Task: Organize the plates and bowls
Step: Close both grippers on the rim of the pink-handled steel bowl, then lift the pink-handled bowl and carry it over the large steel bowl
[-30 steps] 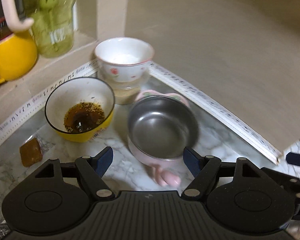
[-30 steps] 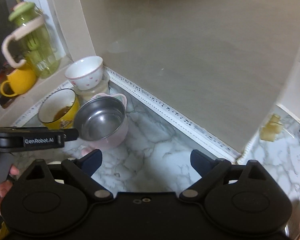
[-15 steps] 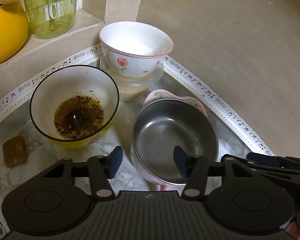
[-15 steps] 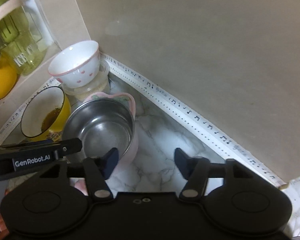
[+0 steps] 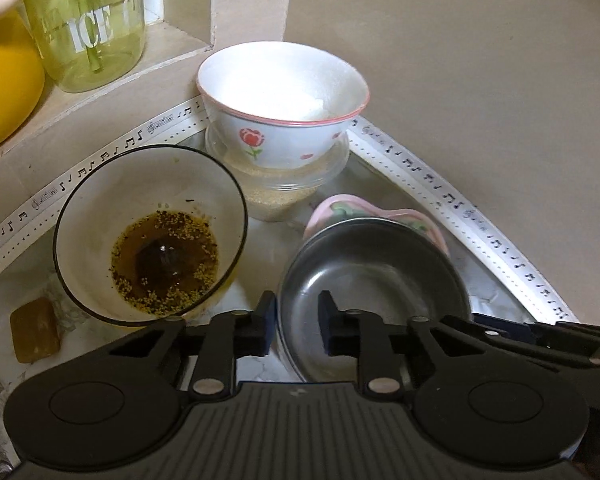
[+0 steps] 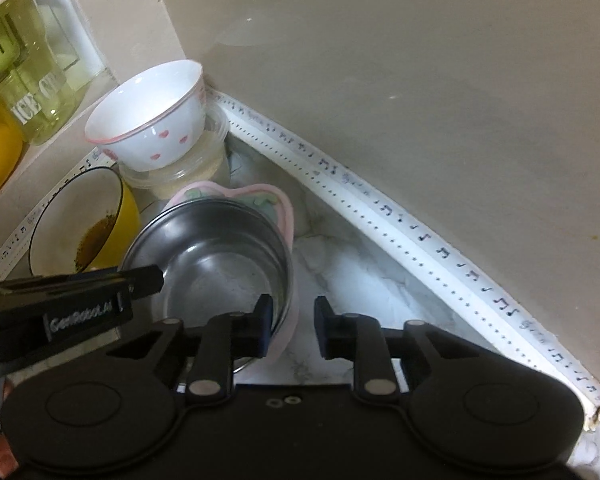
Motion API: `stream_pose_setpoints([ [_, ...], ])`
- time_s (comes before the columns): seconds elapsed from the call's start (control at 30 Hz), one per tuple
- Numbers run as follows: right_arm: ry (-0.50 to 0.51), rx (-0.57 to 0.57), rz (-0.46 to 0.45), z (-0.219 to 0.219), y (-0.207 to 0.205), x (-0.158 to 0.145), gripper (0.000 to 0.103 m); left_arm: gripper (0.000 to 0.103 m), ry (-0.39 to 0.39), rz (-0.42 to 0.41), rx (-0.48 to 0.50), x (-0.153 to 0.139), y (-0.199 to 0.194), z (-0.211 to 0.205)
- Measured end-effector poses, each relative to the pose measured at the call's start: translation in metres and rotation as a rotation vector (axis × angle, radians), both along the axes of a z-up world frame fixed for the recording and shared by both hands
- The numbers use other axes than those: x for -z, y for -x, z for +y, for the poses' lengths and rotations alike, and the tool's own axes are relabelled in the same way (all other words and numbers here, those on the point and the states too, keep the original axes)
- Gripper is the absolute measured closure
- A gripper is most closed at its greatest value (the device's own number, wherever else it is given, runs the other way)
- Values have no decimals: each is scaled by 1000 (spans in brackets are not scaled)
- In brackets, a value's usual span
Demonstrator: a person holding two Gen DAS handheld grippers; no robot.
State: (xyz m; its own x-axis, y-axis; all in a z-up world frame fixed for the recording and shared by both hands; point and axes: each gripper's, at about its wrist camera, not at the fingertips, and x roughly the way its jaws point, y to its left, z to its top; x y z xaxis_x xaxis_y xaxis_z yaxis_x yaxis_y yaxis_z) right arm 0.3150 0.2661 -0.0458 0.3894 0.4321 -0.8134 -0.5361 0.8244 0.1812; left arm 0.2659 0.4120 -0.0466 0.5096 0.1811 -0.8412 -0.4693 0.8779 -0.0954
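Steel bowl [image 5: 374,276] sits in the counter [image 6: 364,276] corner, nested in a pink holder [image 6: 260,200], just beside the yellow bowl [image 5: 148,232] with brown sauce. White floral bowl [image 5: 282,98] stands on a clear tub [image 5: 284,188] behind them. Left tongs [image 5: 296,320] have just been closing; they straddle the steel bowl's near-left rim, gap narrow, can't tell if the pads are biting. Right tongs [image 6: 292,322] have also been closing, straddling the near-right rim and pink wall; grip unclear too.
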Motion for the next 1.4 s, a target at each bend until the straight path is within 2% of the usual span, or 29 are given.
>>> stream_pose_setpoints([
  [0.07, -5, -8, -2, 1, 2, 0, 89, 89, -10, 4, -2, 2, -1, 0],
  [0.27, -5, -19, -11, 2, 6, 0, 91, 96, -56, 22, 4, 4, 0, -5],
  [0.6, 20, 6, 4, -24, 19, -3, 93, 98, -54, 33, 75, 2, 18, -39],
  [1.0, -21, 43, -4, -108, 62, -37, 92, 98, -52, 1, 190, -36, 56, -113],
  [1.4, -64, 135, -41, -199, 107, -68, 92, 97, -93, -46, 341, -70, 85, -203],
])
